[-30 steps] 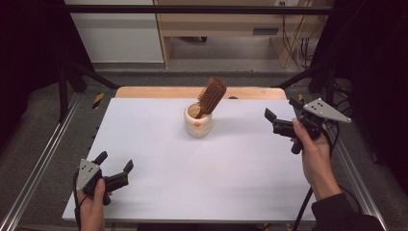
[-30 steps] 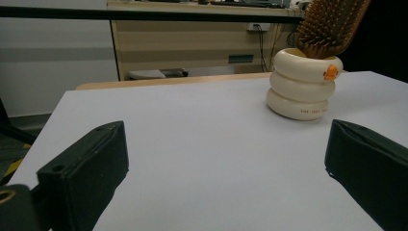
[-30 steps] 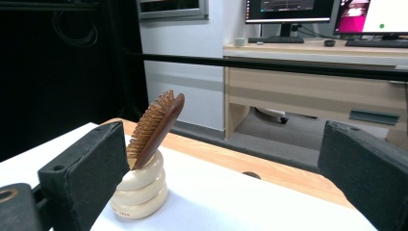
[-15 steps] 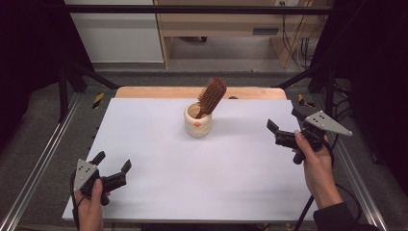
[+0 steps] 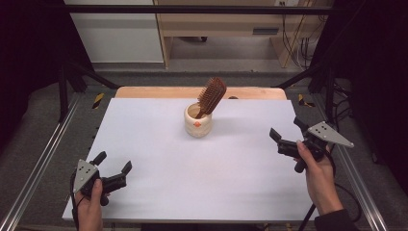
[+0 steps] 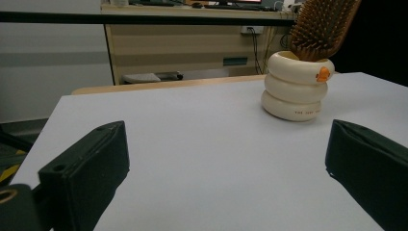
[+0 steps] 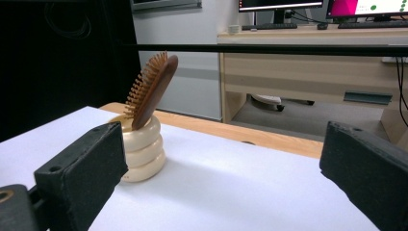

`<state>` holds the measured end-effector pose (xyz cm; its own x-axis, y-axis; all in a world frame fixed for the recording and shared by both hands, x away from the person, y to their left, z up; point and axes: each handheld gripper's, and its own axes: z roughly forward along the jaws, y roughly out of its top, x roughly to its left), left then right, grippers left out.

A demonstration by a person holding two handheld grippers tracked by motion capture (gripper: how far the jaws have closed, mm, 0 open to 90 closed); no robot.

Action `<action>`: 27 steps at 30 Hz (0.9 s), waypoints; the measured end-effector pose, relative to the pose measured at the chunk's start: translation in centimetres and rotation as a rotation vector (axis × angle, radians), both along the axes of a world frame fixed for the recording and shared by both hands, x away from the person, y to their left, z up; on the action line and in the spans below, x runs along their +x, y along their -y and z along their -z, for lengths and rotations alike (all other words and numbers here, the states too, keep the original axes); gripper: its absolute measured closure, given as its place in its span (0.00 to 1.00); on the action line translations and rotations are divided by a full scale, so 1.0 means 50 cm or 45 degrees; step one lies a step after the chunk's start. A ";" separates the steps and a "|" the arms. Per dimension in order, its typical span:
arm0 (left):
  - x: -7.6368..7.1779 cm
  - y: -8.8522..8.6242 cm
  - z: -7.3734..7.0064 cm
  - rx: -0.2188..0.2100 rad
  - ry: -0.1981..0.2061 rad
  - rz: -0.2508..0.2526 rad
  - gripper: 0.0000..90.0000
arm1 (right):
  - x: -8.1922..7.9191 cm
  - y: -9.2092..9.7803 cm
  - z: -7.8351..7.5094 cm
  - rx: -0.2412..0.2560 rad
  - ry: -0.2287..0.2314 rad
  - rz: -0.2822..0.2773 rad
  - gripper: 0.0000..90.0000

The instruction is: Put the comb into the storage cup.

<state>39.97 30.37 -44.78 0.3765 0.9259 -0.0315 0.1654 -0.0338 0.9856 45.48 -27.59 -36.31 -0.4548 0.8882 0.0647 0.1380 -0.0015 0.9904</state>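
Wooden hairbrush leans in the cream cup, so with both claws, left and right, wide and empty, bring your right claw in level and pinch the brush head.

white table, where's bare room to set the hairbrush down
Bare: the table between the left gripper and right gripper, in front of the cream cup; also either side of it. Occupied: just the cup holding the hairbrush.
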 end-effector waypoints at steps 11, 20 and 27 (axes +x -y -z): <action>0.004 -0.003 0.002 -0.010 0.000 -0.003 0.02 | -0.017 0.007 0.050 -0.001 -0.035 0.008 0.03; 0.002 -0.001 0.001 -0.006 0.004 0.007 0.02 | -0.043 0.014 0.089 0.009 -0.052 0.006 0.03; 0.002 0.000 0.000 -0.007 0.008 0.018 0.02 | -0.055 0.011 0.116 0.000 -0.071 -0.001 0.03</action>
<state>40.07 30.38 -44.80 0.3897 0.9203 -0.0339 0.1586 -0.0308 0.9869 42.73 -28.15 -42.09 -0.4510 0.8880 0.0899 0.1929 -0.0014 0.9812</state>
